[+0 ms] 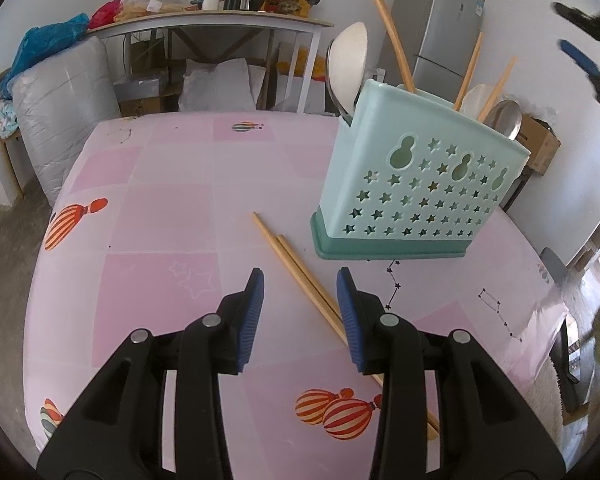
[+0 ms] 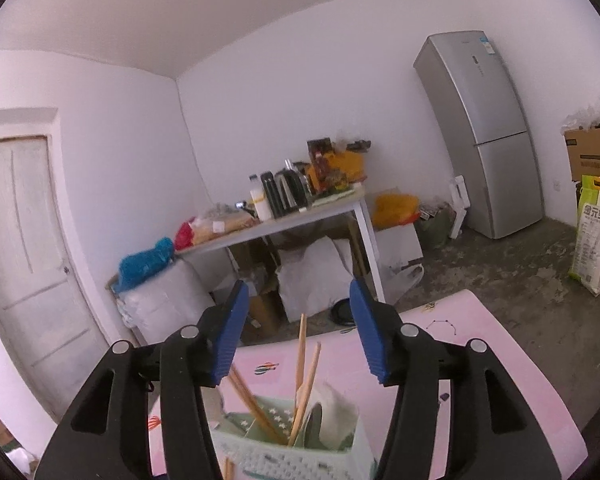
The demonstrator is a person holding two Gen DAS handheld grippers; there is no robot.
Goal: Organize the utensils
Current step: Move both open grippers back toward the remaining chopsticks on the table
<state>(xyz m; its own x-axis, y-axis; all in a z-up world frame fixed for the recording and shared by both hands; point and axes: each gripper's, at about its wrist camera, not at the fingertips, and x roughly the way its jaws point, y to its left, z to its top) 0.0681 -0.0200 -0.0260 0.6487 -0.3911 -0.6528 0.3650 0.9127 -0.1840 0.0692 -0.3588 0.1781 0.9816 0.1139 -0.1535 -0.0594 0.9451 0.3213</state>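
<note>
Both grippers are open and empty. The left gripper (image 1: 300,312) hovers over two chopsticks (image 1: 300,280) lying on the pink table (image 1: 160,208), just beside the utensil holder (image 1: 416,176). The right gripper (image 2: 296,336) hangs above that holder.

A mint-green utensil holder (image 1: 412,184) with star holes stands right of centre, holding spoons (image 1: 350,68) and chopsticks (image 1: 394,40); two wooden chopsticks (image 1: 300,276) lie side by side at centre of the frame.

I see a glossy pink tablecloth (image 1: 160,208) that looks like smooth plastic. The pale green holder (image 1: 416,184) is matt plastic; the chopsticks (image 1: 300,276) look like bare wood. My grippers' pads (image 1: 252,316) are ribbed blue rubber.
</note>
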